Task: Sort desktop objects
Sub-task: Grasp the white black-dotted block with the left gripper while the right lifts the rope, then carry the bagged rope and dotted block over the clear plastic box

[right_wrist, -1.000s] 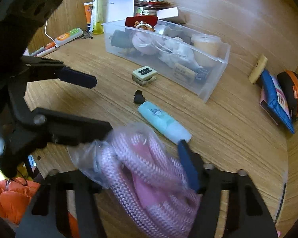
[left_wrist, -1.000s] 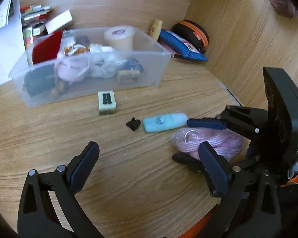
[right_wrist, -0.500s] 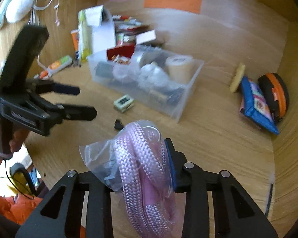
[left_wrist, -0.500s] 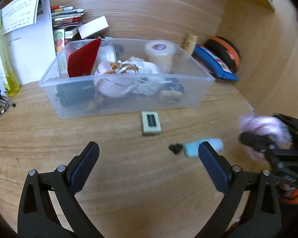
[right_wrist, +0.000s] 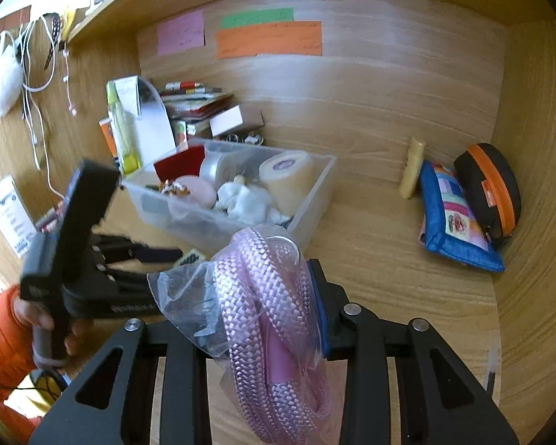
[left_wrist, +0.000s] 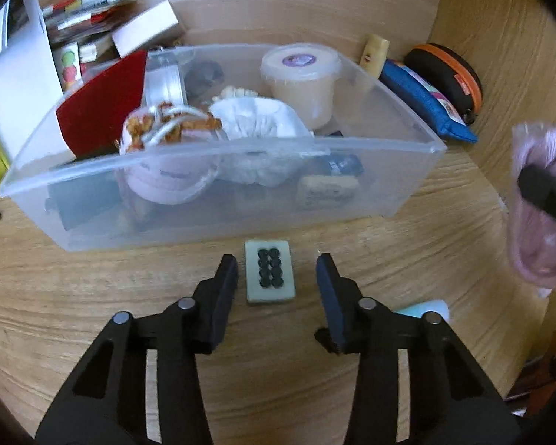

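Since the earlier frame, left gripper [left_wrist: 276,272] had advanced to straddle the mahjong tile [left_wrist: 270,276], jaws closing without contact, while right gripper [right_wrist: 267,296] clenched the bagged pink rope [right_wrist: 274,319].

One clear bin [left_wrist: 407,185], one mahjong tile [left_wrist: 270,276], one bagged pink rope [right_wrist: 274,319], three wall notes [right_wrist: 268,39].

A: Your left wrist cam sat low and close, looking steeply down past its own fingers at the desk [left_wrist: 92,289], the clear bin [left_wrist: 407,185] filling the upper frame.

B: And the right?

A: Yours looked from higher and further back, toward the rear wall [right_wrist: 370,92]. Both views shared the bin [right_wrist: 315,193], blue pouch [left_wrist: 422,100] and orange-rimmed case [right_wrist: 489,185].
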A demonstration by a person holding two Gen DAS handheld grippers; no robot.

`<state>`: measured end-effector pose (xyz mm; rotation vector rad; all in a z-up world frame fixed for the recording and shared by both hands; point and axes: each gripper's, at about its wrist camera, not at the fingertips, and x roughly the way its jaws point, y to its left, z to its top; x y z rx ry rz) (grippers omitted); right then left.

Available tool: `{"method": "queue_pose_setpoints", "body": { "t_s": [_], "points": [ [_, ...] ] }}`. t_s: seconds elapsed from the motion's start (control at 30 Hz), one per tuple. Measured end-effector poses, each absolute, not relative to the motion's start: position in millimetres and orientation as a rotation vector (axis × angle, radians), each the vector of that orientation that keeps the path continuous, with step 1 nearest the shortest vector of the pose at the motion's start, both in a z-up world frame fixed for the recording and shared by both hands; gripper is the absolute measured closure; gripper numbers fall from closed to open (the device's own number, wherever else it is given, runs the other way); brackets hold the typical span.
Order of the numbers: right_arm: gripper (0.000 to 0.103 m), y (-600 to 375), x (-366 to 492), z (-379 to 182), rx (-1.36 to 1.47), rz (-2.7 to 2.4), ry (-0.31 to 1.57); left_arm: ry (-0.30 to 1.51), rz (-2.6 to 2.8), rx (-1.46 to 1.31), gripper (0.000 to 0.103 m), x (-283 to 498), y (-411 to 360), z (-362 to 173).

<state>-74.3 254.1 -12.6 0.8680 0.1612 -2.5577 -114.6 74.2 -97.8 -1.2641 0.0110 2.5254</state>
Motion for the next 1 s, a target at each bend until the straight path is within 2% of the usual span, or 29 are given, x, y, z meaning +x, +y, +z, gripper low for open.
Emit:
{"method": "queue_pose_setpoints", "body": {
  "t_s": [0.1, 0.17, 0.4, 0.73, 1.0],
  "points": [
    [0.074, 252.2, -80.1, -9.6, 0.858, -2.541, 0.130, 0.025, 2.535, -1.258, 0.066, -115.4, 75.5, -98.3],
    [0.074, 248.8, -83.8, -7.2, 0.845, -2.535, 0.124, 0.050, 2.546, -1.250, 0.079, -115.0, 77.6, -99.0],
    [0.074, 237.6, -96.0, 1.9, 0.816, -2.507, 0.090, 0.109, 2.567, -1.220, 0.079, -110.3, 77.9, -99.0],
    [0.074, 226.9, -116.7, 17.2, 0.790, -2.487, 0.037, -0.036, 2.606, -1.087, 0.079, -79.7, 43.5, -64.0],
    [0.074, 205.7, -139.8, 29.9, 0.768, -2.489, 0.048, -0.054, 2.623, -1.004, 0.079, -79.0, 22.2, -22.2]
  ]
}}
